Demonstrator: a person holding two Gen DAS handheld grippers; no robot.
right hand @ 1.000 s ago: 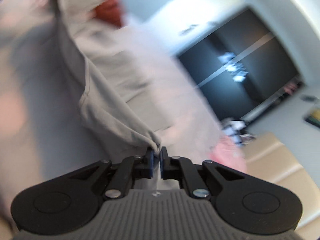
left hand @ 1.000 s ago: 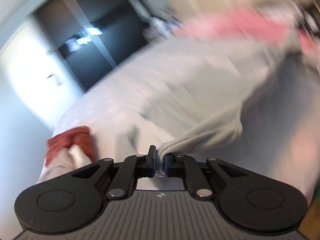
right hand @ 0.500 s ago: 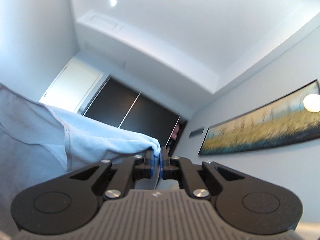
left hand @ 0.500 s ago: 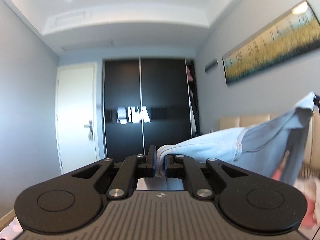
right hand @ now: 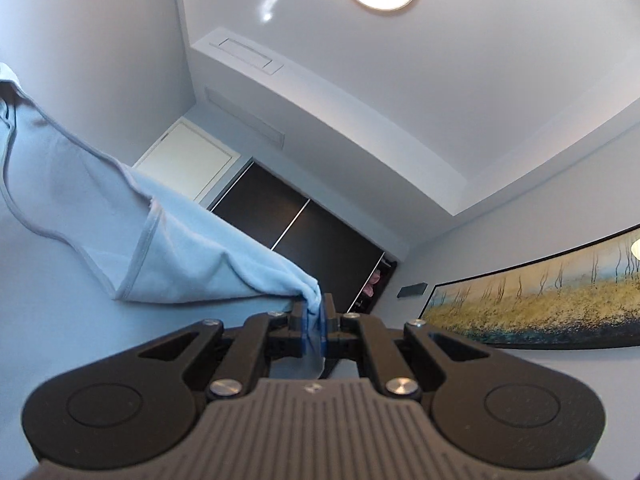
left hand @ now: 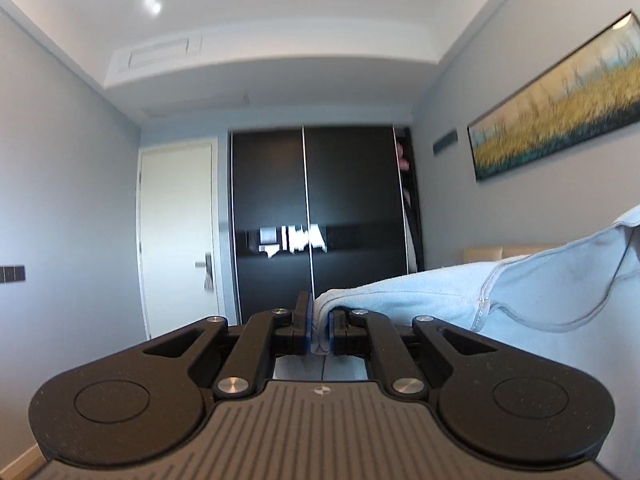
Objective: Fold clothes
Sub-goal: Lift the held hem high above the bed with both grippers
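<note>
Garment [left hand: 480, 292] lifted off bed, both claws clamped

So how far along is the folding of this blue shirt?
Done: the shirt is picked up, with the left claw and the right claw each shut on a bunched edge. In hand: it hangs stretched between them in the air, facing the wardrobe. Left: every fold; no crease shows, and no surface to lay it on is in view.
</note>
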